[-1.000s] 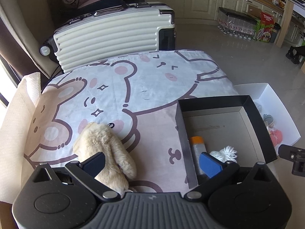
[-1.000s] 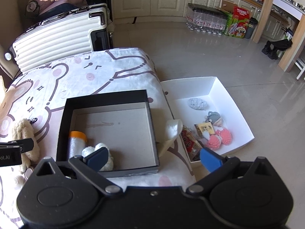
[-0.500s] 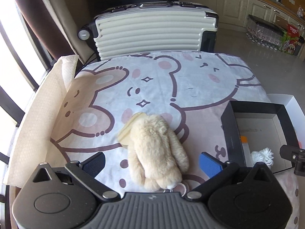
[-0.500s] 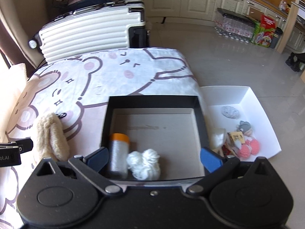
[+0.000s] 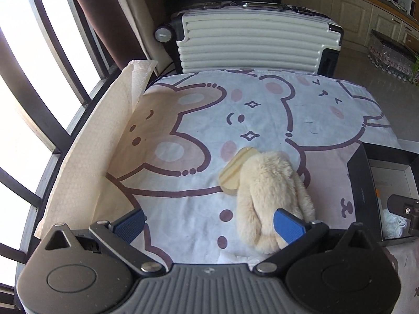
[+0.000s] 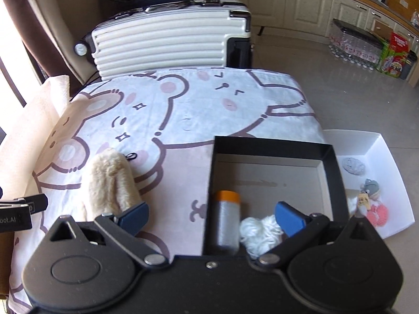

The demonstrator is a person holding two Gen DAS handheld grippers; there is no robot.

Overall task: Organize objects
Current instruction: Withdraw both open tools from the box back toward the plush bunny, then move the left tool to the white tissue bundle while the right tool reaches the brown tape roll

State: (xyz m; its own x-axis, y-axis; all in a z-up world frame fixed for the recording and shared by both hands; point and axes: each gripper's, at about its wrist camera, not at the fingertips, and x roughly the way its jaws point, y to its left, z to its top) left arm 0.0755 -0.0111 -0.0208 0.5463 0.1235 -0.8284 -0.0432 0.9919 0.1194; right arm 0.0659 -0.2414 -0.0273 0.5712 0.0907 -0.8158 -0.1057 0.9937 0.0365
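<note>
Blue-padded left gripper (image 5: 209, 223) jaws wide, seemingly brushing plush (image 5: 269, 196).

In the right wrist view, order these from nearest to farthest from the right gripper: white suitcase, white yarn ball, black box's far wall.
From the right gripper:
1. White yarn ball, in the black box, near corner.
2. Black box's far wall, mid-table.
3. White suitcase, beyond the table.

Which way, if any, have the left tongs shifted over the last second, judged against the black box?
Yes. The left tongs swung left, away from the black box, which slid to the view's right edge; the plush toy now lies by the right pad.
</note>
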